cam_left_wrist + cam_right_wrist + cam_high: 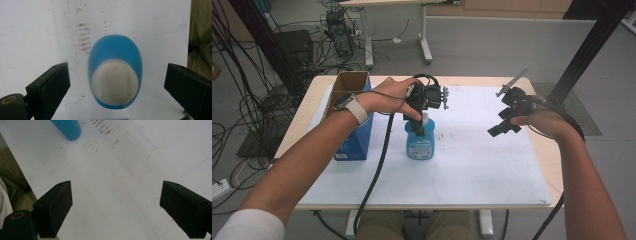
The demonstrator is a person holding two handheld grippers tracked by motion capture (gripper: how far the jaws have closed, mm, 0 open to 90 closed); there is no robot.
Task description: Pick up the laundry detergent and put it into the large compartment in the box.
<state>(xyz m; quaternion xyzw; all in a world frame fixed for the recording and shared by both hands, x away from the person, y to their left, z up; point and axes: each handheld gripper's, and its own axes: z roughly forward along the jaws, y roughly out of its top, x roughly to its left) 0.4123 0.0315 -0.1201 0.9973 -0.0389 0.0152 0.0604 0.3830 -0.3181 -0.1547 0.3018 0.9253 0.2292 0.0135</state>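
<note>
1. High view: I see the blue bottle (419,142) standing upright on the white sheet (472,170) that covers the worktop (539,150), a little left of the middle.
2. My left claw (419,124) hangs directly over the bottle's white cap (425,119), pointing down, and the left hand (394,95) grips its body from behind.
3. In the left gripper view I look straight down on the bottle (115,72). Its white cap (115,83) lies between the two black jaws, which are spread wide. There is a clear gap on each side, so the jaws do not touch the bottle.
4. A blue cardboard box (352,117) with an open top stands just to the left of the bottle, near the left edge of the worktop. They are near but apart.
5. My right claw (504,127) is held above the right part of the sheet, well apart from the bottle, and the right hand (544,122) holds it.
6. In the right gripper view the jaws are also spread wide, with nothing between them except the bare white sheet (117,190). The bottom of the blue bottle (67,128) shows at the upper left corner, far from these jaws.
7. Some brownish marks (82,37) are on the sheet beside the bottle.
</note>
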